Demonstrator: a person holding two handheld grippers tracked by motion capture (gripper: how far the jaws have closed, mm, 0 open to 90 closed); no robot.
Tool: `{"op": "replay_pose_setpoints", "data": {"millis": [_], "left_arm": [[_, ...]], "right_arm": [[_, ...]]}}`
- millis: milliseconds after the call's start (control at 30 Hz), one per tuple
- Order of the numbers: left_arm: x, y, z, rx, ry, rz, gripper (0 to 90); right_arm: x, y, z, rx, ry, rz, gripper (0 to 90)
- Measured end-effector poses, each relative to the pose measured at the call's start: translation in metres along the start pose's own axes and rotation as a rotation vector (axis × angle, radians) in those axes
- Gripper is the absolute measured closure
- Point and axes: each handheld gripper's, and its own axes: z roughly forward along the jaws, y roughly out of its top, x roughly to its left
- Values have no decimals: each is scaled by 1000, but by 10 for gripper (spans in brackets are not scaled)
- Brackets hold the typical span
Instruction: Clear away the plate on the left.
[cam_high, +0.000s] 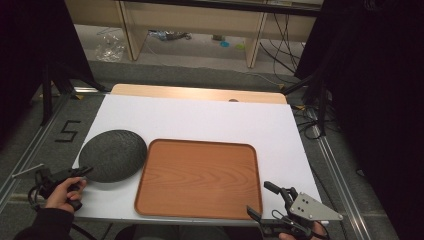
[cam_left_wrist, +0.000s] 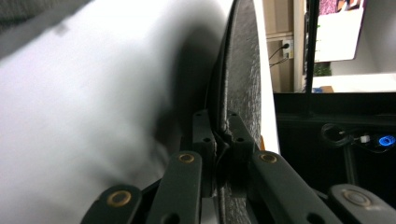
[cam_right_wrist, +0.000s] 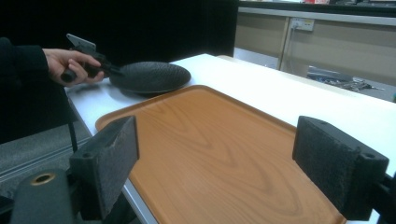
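The left claw pinches the rim of the round black bumpy plate, which sits on the white worktop just left of the flat brown wooden tray. Right claw is spread wide & waits by the tray. Prob next: lift plate onto tray, w/ a firm grip.

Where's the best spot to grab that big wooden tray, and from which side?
Probably the raised rim of the wooden tray at its near right corner, coming in from the person's side. The tray lies flat, so only its thin upturned edge offers a pinch, and the right gripper waits there with its jaws wide open. The left gripper already pinches the dark plate.
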Motion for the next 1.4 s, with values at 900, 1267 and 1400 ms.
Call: {"op": "replay_pose_setpoints", "data": {"millis": [900,1267,1400], "left_arm": [[-13,-4,-10,-130,26,33,848],[-23,-9,-16,-144,-76,13,852],[-30,-19,-13,-113,-116,-1,852]], "right_arm": [[1,1,-1,16,0,12,157],[0,0,0,-18,-3,-5,157],[0,0,0,-16,-7,-5,157]]}}
